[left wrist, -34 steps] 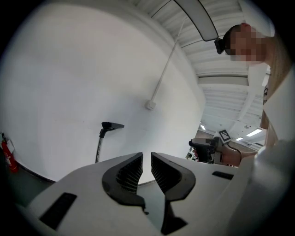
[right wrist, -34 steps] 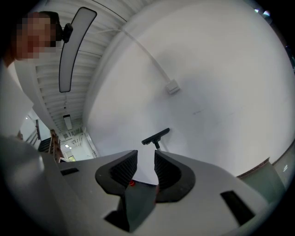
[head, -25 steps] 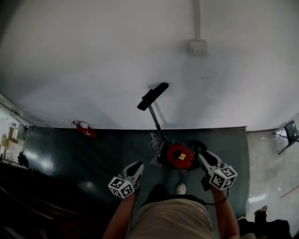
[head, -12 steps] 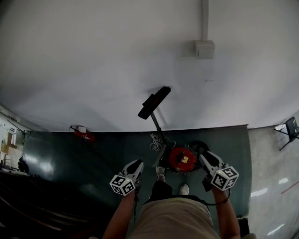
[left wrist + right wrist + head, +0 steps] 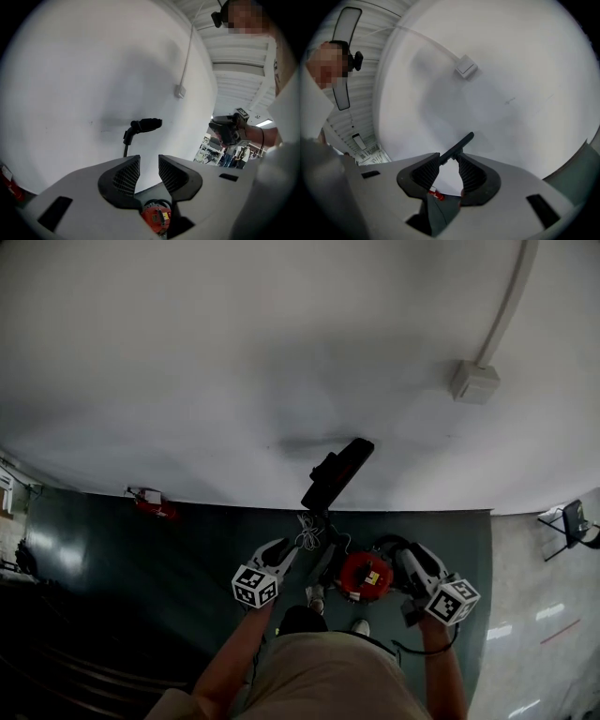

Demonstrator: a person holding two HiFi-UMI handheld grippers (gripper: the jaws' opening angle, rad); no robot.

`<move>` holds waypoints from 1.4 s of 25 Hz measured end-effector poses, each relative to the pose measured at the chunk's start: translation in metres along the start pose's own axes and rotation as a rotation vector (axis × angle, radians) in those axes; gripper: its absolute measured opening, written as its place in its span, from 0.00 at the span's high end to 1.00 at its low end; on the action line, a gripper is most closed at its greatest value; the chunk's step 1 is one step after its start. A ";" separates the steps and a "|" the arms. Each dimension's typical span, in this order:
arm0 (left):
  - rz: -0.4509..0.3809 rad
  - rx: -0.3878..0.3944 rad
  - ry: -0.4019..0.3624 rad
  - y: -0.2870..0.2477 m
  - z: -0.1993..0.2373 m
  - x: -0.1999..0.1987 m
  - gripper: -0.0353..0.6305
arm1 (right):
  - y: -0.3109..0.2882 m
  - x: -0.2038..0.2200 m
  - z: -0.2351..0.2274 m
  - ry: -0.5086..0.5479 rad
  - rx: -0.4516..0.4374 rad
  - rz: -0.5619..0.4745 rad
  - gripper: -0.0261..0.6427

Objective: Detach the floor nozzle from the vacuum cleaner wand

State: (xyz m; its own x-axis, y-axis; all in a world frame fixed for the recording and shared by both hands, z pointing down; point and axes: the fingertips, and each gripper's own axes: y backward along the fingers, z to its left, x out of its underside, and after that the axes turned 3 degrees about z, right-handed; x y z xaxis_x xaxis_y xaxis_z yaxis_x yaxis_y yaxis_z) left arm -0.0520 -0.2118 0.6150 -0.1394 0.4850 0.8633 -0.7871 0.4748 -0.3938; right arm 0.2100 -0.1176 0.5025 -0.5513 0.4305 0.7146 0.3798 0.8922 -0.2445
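While the person stood over the round red vacuum canister (image 5: 364, 576) on the dark green floor (image 5: 141, 559), both tools sat low in front of the body, one to each side of the machine. The left tool (image 5: 284, 549) hung just beside the coiled white cord (image 5: 307, 538) and near the thin dark wand (image 5: 320, 526), touching neither. Its jaws had just been opening and stood a little spread with nothing between them. In the left gripper view that left tool (image 5: 149, 161) framed only pale wall in its gap, with the canister (image 5: 156, 219) showing below.

Over on the other side, the right tool (image 5: 409, 557) was by the canister's far edge, jaws drawn in together and gripping nothing. The right gripper view confirmed it: the right tool (image 5: 447, 159) was empty.

And the long black floor nozzle (image 5: 337, 474) was up off the floor, attached to the wand's top end and tilted against the white wall (image 5: 234, 352). It seemed to lean there, though contact was hard to judge. It showed well beyond both tools' tips (image 5: 147, 124) (image 5: 457, 146).

A small red fire extinguisher (image 5: 150, 503) lay at the foot of the wall, well off to the left. A white junction box (image 5: 473, 381) sat high on the wall.
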 end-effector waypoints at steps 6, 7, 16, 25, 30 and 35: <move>0.041 0.036 -0.034 -0.048 0.050 0.003 0.74 | -0.055 -0.014 0.007 -0.052 0.048 0.001 0.77; 0.048 0.045 -0.036 -0.056 0.056 0.004 0.73 | -0.062 -0.017 0.006 -0.068 0.063 0.000 0.76; 0.100 0.140 -0.106 -0.147 0.100 0.007 0.61 | -0.122 -0.039 0.012 -0.194 0.060 -0.001 0.64; 0.217 0.123 -0.247 -0.233 0.119 0.038 0.53 | -0.187 -0.017 -0.022 -0.478 0.039 0.080 0.52; 0.246 0.162 -0.236 -0.257 0.115 0.051 0.53 | -0.217 -0.007 -0.036 -0.566 0.048 0.125 0.49; 0.264 0.197 -0.260 -0.274 0.116 0.059 0.53 | -0.246 -0.002 -0.041 -0.581 0.049 0.183 0.49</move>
State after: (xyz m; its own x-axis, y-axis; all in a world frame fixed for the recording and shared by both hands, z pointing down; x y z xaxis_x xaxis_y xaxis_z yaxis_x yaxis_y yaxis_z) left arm 0.0856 -0.3980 0.8104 -0.4787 0.3576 0.8018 -0.8006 0.1971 -0.5659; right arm 0.1479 -0.3436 0.5879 -0.8007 0.5690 0.1874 0.4795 0.7962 -0.3690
